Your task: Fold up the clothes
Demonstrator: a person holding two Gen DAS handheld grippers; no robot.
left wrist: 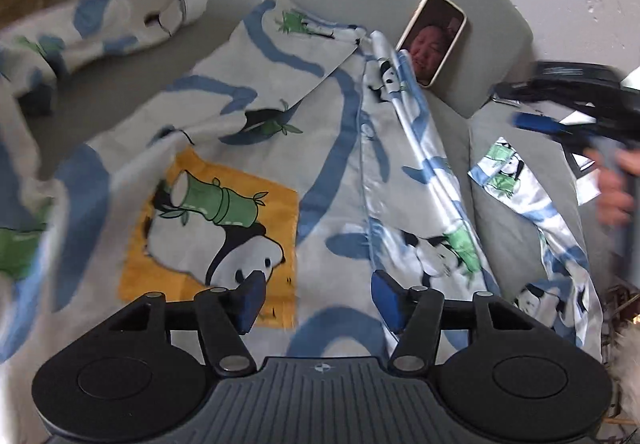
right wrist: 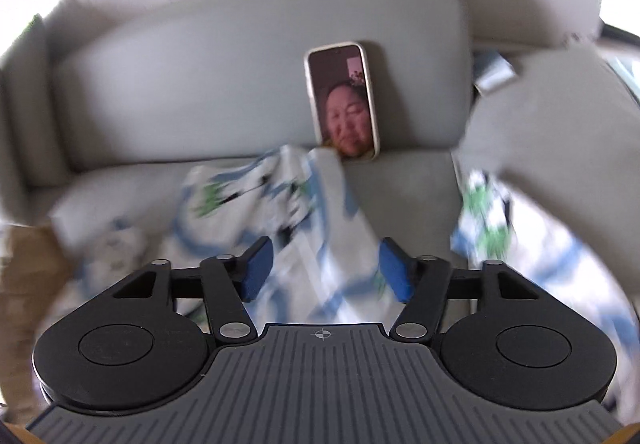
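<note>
On the grey sofa seat (left wrist: 508, 236) the panda-print pyjama shirt (left wrist: 224, 116) lies spread, placket running away toward the backrest. Left gripper (left wrist: 318, 302) hovers directly above its lower half, jaws apart, empty. Right gripper (right wrist: 326, 270) likewise gapes empty, view blurred. Phone (left wrist: 434, 38) leans by the collar; bare cushion lies right of the shirt.

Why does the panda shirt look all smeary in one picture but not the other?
In the right wrist view the panda shirt is smeared by motion blur, though the phone stays fairly sharp. In the left wrist view the shirt's yellow panda patch is crisp, with blur only at the edges, and straight lines bend from the fisheye lens.
</note>
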